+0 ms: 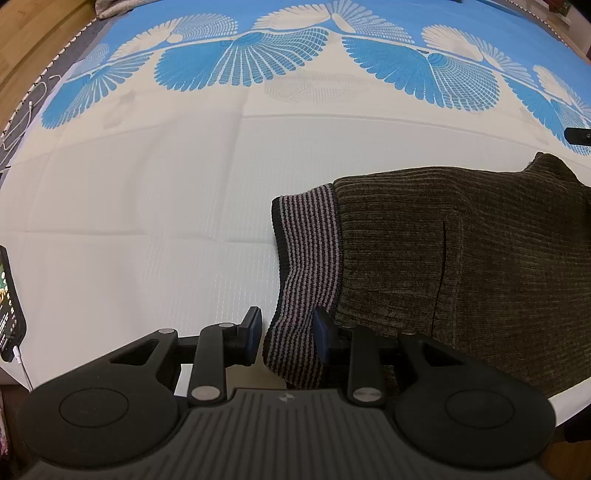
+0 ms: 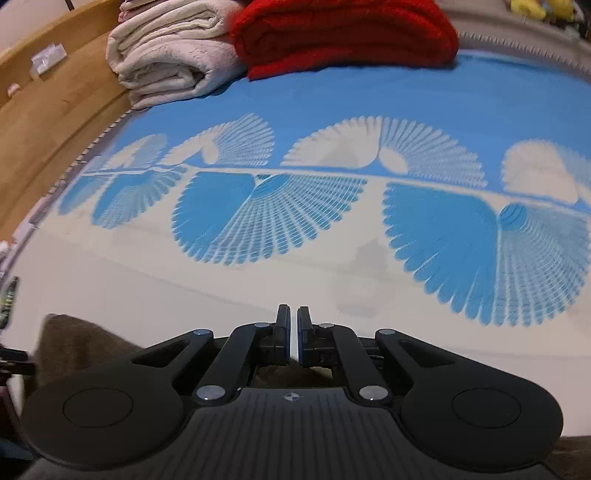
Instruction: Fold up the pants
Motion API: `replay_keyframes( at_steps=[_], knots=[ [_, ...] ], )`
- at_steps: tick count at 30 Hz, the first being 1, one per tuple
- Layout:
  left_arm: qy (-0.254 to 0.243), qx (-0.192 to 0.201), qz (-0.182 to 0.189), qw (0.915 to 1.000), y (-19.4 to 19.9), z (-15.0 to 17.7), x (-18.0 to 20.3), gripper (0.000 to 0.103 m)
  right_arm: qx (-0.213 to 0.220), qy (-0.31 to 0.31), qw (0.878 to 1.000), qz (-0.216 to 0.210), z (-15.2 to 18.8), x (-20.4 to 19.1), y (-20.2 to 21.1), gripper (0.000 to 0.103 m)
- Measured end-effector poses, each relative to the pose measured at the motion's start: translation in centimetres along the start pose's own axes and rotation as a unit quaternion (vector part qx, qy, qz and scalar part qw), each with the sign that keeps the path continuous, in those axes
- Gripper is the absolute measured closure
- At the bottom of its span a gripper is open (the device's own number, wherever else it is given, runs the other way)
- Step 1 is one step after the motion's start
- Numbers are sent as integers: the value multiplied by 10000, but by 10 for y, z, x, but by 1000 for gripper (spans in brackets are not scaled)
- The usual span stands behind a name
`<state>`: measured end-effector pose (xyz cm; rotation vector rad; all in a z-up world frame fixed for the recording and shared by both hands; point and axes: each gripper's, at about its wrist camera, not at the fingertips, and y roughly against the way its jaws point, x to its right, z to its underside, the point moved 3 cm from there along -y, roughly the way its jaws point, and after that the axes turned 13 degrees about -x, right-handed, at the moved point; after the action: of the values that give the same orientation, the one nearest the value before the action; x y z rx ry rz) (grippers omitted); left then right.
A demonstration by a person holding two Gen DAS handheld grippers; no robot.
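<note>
The pants (image 1: pixel 461 258) are dark olive ribbed knit with a purple-and-black striped waistband (image 1: pixel 308 258). They lie on the white and blue sheet (image 1: pixel 147 184), at the right of the left wrist view. My left gripper (image 1: pixel 286 332) is open, and the waistband's near corner lies between its fingers. My right gripper (image 2: pixel 293 336) is shut with nothing seen between its fingertips. It hovers over the white part of the sheet (image 2: pixel 480 350). A bit of the brown pants fabric (image 2: pixel 74 343) shows at the lower left, below the gripper.
A phone (image 1: pixel 9 306) with a cable lies at the left edge of the sheet. A folded cream blanket (image 2: pixel 166 51) and a folded red knit (image 2: pixel 343 33) are stacked at the far end. A wooden bed frame (image 2: pixel 48 103) runs along the left.
</note>
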<state>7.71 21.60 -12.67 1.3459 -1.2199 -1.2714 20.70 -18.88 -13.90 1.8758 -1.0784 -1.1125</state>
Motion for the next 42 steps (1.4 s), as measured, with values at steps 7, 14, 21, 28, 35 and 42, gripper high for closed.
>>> replay_keyframes(
  at_steps=[7,14,21,28,35,42],
  knots=[
    [-16,2,-61,10000,1,0,3,69,-569,329,9964,-536,7,-10,-7,47],
    [22,4,-21,10000,1,1,2,69,-1031,1372,9851,-140,30,-37,-29,48],
    [30,6,-15,10000,1,1,2,69,-565,1972,9781,347,30,-53,-26,99],
    [29,5,-8,10000,2,0,1,69,-434,1948,9777,653,26,-49,-26,85],
    [32,-8,-34,10000,1,0,1,69,-207,1545,9829,981,16,-30,-16,72],
    [38,-8,-59,10000,2,0,2,69,-236,1171,9909,619,13,-7,3,69]
  ],
)
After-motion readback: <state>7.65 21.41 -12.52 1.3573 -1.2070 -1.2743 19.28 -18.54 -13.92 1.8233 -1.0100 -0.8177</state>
